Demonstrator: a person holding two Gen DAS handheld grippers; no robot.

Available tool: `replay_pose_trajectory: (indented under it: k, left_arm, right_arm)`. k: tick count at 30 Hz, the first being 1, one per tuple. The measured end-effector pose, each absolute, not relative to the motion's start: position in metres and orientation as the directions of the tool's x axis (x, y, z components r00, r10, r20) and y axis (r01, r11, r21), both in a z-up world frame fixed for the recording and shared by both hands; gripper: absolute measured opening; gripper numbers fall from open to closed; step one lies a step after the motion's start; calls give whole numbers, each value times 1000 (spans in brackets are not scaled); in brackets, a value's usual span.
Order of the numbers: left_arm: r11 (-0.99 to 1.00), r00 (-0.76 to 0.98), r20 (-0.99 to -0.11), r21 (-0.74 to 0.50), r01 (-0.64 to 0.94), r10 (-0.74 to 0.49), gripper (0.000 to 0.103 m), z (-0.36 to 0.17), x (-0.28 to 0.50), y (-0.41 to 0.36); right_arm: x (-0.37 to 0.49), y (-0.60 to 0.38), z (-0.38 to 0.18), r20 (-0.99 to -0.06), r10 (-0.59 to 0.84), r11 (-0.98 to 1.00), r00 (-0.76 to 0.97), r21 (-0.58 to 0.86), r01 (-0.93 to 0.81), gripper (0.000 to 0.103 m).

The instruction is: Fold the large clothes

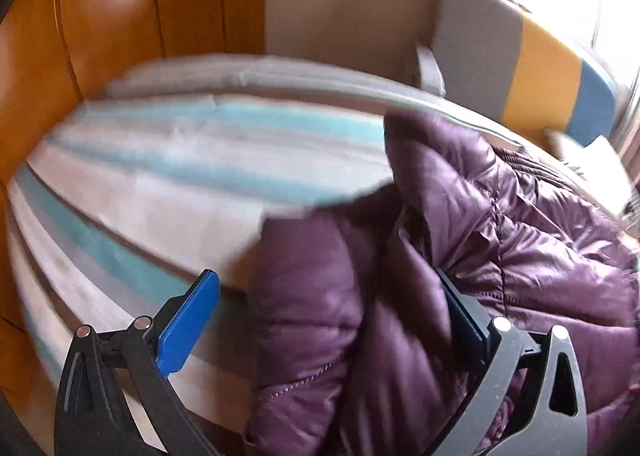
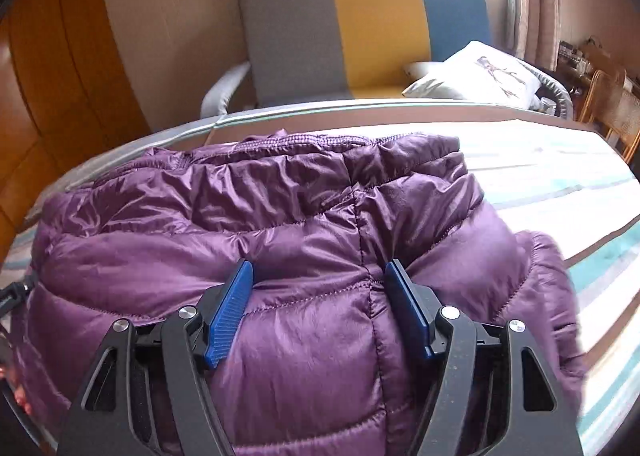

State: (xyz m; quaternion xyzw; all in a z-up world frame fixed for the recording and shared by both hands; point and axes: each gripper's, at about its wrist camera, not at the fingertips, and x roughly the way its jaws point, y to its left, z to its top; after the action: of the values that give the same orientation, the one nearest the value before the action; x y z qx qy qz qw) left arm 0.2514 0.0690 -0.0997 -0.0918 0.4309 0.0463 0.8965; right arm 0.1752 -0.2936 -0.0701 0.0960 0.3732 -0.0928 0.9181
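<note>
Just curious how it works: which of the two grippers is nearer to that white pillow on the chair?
Right, I'd judge. The right gripper sits over the purple jacket, facing the white pillow. The left gripper works the jacket's far side.

My glossy purple quilted jacket [image 2: 312,216] lies on a sheet [image 2: 560,192] striped white, teal and grey-brown. The pads [image 2: 230,316] on my right gripper [image 2: 320,312] are blue, their arms black; my left gripper [image 1: 328,320] matches them. Behind stands a chair [image 2: 360,28] banded grey, mustard yellow and blue, with a white cushion [image 2: 476,74] bearing a dark printed figure. The wood panelling [image 1: 100,16] is orange-brown.
</note>
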Motion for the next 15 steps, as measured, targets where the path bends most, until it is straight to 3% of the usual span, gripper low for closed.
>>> replay_pose_trajectory:
  k: [6, 10, 13, 15]
  left_arm:
    - [961, 665, -744, -226, -159, -65, 101, -89, 211, 84]
    - [921, 667, -724, -360, -147, -176, 101, -97, 171, 88]
    - [896, 657, -702, -435, -91, -274, 100, -109, 150, 77]
    - [906, 660, -702, -417, -73, -270, 97, -114, 145, 69]
  right_arm:
    - [138, -288, -44, -654, -10, 951, 756, 228, 209, 68]
    - [103, -268, -31, -630, 45, 955, 775, 255, 151, 67]
    - [93, -253, -34, -633, 93, 956, 768, 272, 109, 48]
    - [89, -246, -38, -628, 127, 954, 767, 289, 79, 27]
